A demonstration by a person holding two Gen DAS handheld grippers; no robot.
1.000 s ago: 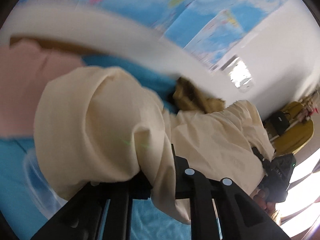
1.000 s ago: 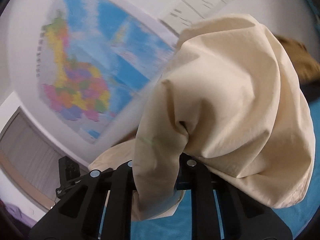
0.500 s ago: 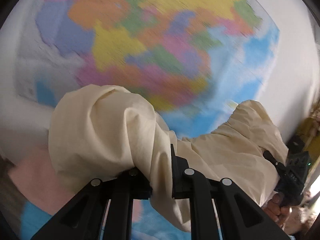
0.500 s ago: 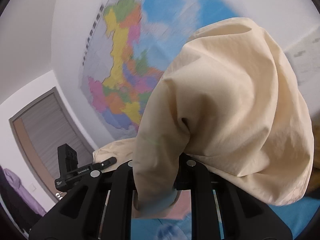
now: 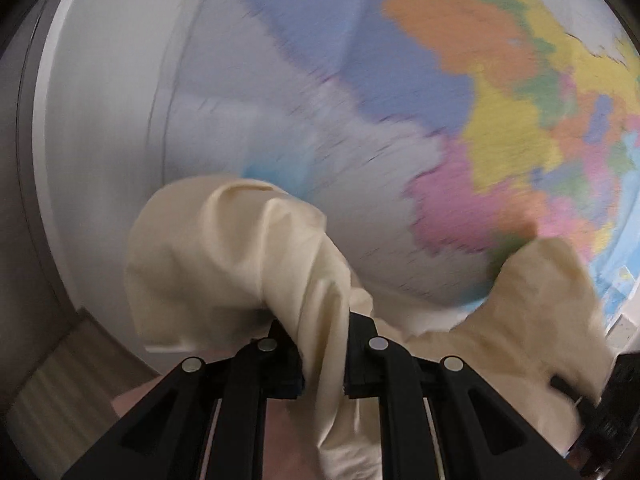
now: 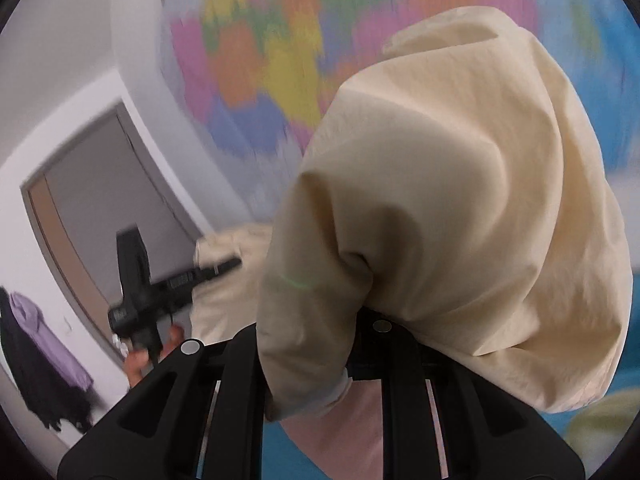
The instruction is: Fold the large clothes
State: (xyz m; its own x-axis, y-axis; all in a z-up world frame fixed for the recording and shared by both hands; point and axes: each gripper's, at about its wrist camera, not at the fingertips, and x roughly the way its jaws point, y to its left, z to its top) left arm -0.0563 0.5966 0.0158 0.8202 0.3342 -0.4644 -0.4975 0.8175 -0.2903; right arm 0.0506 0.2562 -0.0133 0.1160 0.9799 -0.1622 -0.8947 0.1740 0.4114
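A large cream garment [image 5: 232, 256] is held up in the air between both grippers. My left gripper [image 5: 322, 360] is shut on a bunched edge of it, and the cloth stretches away to the right toward the other gripper [image 5: 608, 412] at the frame edge. In the right wrist view my right gripper [image 6: 308, 352] is shut on another bunch of the cream garment [image 6: 460, 208], which billows over the fingers and hides their tips. The left gripper [image 6: 144, 296] shows there at the left, holding the far end of the cloth.
A colourful wall map [image 5: 500, 92] fills the background, blurred by motion. A grey door [image 6: 92, 200] and hanging purple and black clothes [image 6: 36, 344] are at the left of the right wrist view. Pink cloth [image 6: 344, 432] and a blue surface [image 6: 532, 440] lie below.
Both grippers have swung upward with the cream garment; the views tilted from the blue surface and clothes pile up to the wall map. Both grips are unchanged.
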